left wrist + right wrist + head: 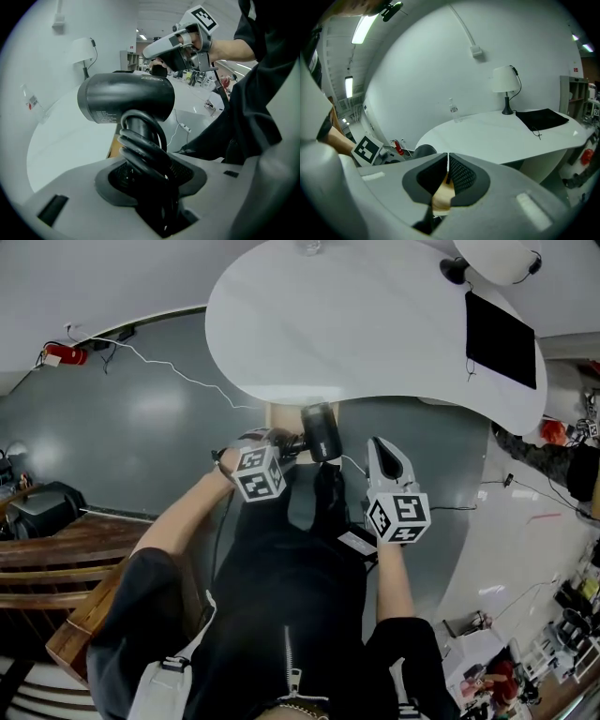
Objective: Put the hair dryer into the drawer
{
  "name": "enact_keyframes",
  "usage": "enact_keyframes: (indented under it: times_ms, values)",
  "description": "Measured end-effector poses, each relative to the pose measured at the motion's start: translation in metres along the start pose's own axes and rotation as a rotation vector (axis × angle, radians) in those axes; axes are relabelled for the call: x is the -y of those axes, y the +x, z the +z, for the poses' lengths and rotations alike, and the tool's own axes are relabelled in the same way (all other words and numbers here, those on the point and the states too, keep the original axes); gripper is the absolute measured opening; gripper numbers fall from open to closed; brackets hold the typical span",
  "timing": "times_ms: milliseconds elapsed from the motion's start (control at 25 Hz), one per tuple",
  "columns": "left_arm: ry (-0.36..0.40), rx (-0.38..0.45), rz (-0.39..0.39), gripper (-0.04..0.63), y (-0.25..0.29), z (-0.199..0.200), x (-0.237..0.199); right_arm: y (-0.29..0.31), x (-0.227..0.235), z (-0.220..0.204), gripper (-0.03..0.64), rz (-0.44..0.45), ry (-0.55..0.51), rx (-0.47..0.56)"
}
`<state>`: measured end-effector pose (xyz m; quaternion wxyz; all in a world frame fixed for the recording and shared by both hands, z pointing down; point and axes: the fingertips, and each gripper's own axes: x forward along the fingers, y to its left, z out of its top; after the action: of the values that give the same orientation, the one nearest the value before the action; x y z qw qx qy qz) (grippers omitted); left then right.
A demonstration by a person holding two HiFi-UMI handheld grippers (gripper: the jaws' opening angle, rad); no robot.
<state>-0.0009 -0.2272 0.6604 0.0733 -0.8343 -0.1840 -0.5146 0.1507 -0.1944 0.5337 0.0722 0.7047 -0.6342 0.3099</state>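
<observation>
Here the left gripper (147, 176) is clamping the hair dryer (126, 101) by its handle, its fingers (187, 171) pressing in from both sides over the black cord (140, 150) that is looped round that handle. The dryer's black barrel is lying crosswise above the fingers, clear of everything else. In the head view it is hanging in the air in front of the person's body, just below the rim of the white surface (375, 324) and beside a tan wooden piece (281, 413) under that rim. Whether that piece is the drawer I cannot tell.

The right gripper (447, 164) is holding nothing. Its fingers (461, 176) are sitting drawn together, with only a thin slit showing between their tips. In the head view it is hovering just to the right of the dryer, near it but apart, and both grippers are pointing toward the surface.

On the surface a white lamp (505, 82) is standing at the far end with a black mat (543, 118) lying just beside it, and a clear bottle (453, 110) is standing well apart from them, near the wall. A red extinguisher (64, 354) is lying on the grey floor (141, 437) off to the left.
</observation>
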Motion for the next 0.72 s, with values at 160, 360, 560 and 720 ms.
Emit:
enact_keyframes:
  times_ms: [160,360,560,720]
  values:
    - [0.074,-0.037,-0.041,0.198,0.014,-0.011,0.0,0.001,-0.003,-0.008,0.005,-0.029,0.016,-0.005]
    - [0.15,-0.07,-0.076,0.198,0.032,-0.019,-0.006,-0.001,0.005,-0.014,0.005,-0.083,0.046,-0.003]
    - [0.212,-0.104,-0.098,0.198,0.051,-0.029,-0.01,-0.002,0.012,-0.021,0.005,-0.118,0.07,-0.008]
    - [0.233,-0.121,-0.117,0.198,0.066,-0.036,-0.011,-0.002,0.012,-0.028,0.005,-0.132,0.089,-0.013]
